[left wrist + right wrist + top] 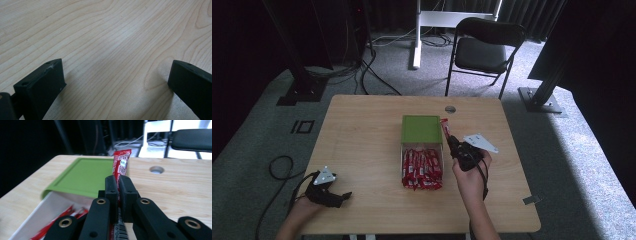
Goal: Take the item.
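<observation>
Between right hand-held gripper [118, 185] jaws: red packet [121, 163], clamped, protruding beyond tips.

A white rectangular box [401, 150] of red sachets [422, 169] was placed mid-table [362, 130], half covered behind by a green lid [421, 129]; one red sachet [444, 128] was held just right of it.

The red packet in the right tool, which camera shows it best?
The right gripper view: the red packet stands up close, clamped between the right tool's jaws, label readable. The high view shows it small, beside the green lid. The left gripper view faces bare table.
</observation>
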`<move>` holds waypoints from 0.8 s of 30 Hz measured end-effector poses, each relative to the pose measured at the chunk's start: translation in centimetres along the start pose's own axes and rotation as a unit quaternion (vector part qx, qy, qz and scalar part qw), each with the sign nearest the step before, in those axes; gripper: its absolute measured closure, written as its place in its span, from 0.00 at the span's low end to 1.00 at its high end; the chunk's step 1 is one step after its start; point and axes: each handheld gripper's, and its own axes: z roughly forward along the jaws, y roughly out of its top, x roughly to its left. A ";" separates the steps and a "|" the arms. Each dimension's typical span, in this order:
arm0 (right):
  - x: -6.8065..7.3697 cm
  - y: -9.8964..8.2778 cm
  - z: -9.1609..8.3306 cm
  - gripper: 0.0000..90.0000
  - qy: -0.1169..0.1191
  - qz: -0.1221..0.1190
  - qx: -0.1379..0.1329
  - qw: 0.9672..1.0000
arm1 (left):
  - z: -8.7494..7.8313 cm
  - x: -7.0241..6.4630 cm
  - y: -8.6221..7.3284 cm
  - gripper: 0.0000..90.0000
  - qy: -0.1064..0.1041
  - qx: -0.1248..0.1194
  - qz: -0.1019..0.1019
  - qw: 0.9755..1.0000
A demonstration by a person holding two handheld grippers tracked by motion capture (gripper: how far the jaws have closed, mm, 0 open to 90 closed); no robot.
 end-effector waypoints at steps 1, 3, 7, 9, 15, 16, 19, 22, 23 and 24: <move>-0.2 -0.1 0.2 0.96 -0.006 0.002 -0.003 1.000 | 0.0 0.0 0.0 0.02 0.000 0.000 0.000 1.000; -0.7 -0.4 0.5 0.96 -0.020 0.007 -0.007 1.000 | 0.0 0.0 0.0 0.02 0.000 0.000 0.000 1.000; -1.7 -1.0 1.3 0.96 -0.036 0.021 -0.007 0.999 | 0.0 0.0 0.0 0.02 0.000 0.000 0.000 1.000; -2.2 -1.5 1.8 0.96 -0.046 0.026 -0.004 0.999 | 0.0 0.0 0.0 0.02 0.000 -0.001 -0.001 1.000; -3.3 -2.7 3.1 0.96 -0.065 0.036 0.005 0.997 | 0.0 0.0 0.0 0.02 0.000 0.000 0.000 1.000; -3.3 -2.7 3.1 0.96 -0.065 0.036 0.005 0.997 | 0.0 0.0 0.0 0.02 0.000 0.000 0.000 1.000; -4.0 -3.8 4.1 0.96 -0.077 0.043 0.015 0.996 | 0.0 0.0 0.0 0.02 0.000 0.000 0.000 1.000; -4.3 -4.2 4.5 0.96 -0.080 0.048 0.018 0.995 | 0.0 0.0 0.0 0.02 0.000 0.001 -0.001 1.000; -4.5 -4.4 4.7 0.96 -0.084 0.049 0.022 0.995 | 0.0 0.0 0.0 0.02 0.000 0.001 -0.001 1.000; -4.7 -4.7 5.0 0.96 -0.085 0.054 0.026 0.995 | 0.0 0.0 0.0 0.02 0.000 0.001 -0.001 1.000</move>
